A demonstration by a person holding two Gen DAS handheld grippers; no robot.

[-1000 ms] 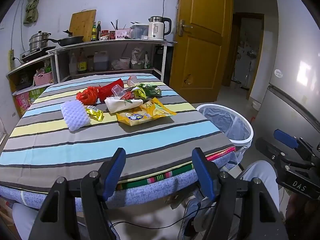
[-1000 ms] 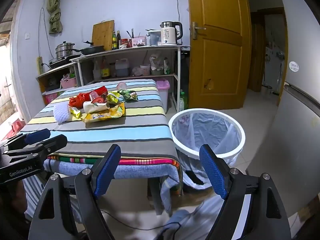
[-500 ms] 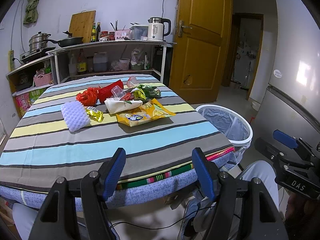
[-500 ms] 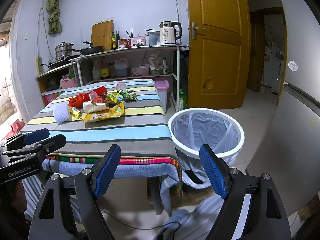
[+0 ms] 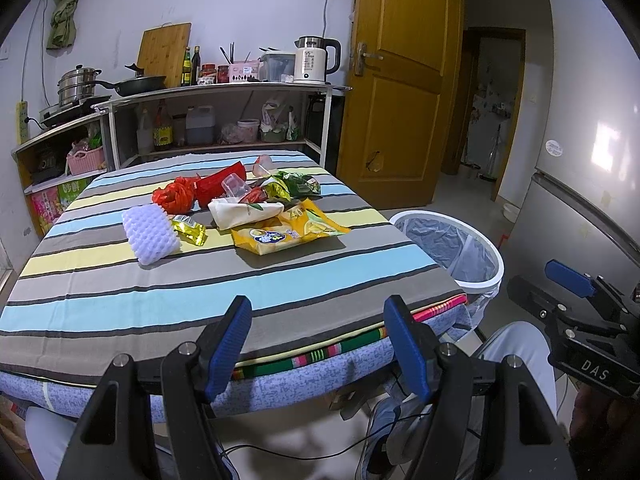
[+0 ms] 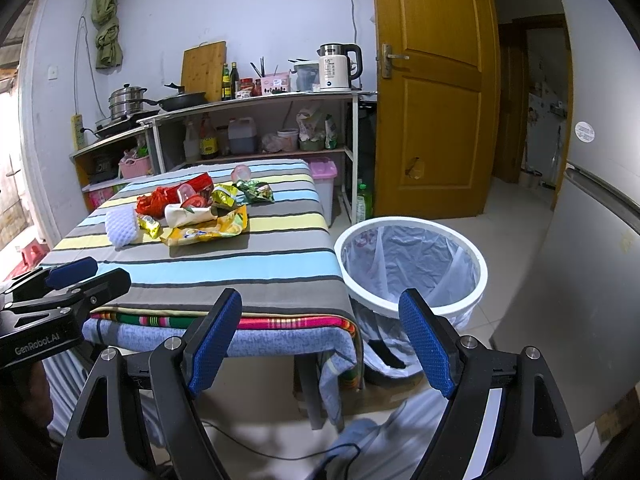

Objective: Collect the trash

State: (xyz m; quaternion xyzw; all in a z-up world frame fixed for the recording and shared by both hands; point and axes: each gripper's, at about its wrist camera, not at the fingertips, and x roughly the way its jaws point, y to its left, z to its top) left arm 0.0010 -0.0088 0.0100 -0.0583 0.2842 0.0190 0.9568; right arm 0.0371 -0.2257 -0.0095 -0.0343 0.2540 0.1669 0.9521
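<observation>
The left gripper (image 5: 318,338) is held low at the near edge of the table (image 5: 120,296), fingers spread wide with nothing between them. The right gripper (image 6: 320,338) is held beside it, off the table's right corner, fingers equally wide and empty. The trash lies in one cluster on the far half of the striped cloth: a yellow bag (image 5: 286,232) nearest, a white wrapper (image 5: 240,212) touching its far edge, a small gold packet (image 5: 188,229) just left of it, a white sponge (image 5: 150,234) at the left end, a red net (image 5: 174,196) and a red bag (image 5: 216,182) behind, a clear cup (image 5: 234,186) on top, and green wrappers (image 5: 296,184) at the right rear. The bin (image 6: 412,268), lined with a clear bag, stands on the floor just right of the table; no trash is visible in it. Judged from this layout, the task is at its opening step: approach, with no item picked. The next move calls for advancing one gripper over the cloth to the cluster, most readily the yellow bag, as it is nearest and lies flat and unobstructed. The fingers should close on a raised edge or fold, since flat film gives little to pinch. The carry then goes right and down to the bin. Risk: dragging the bag may shift the white wrapper resting against it.
</observation>
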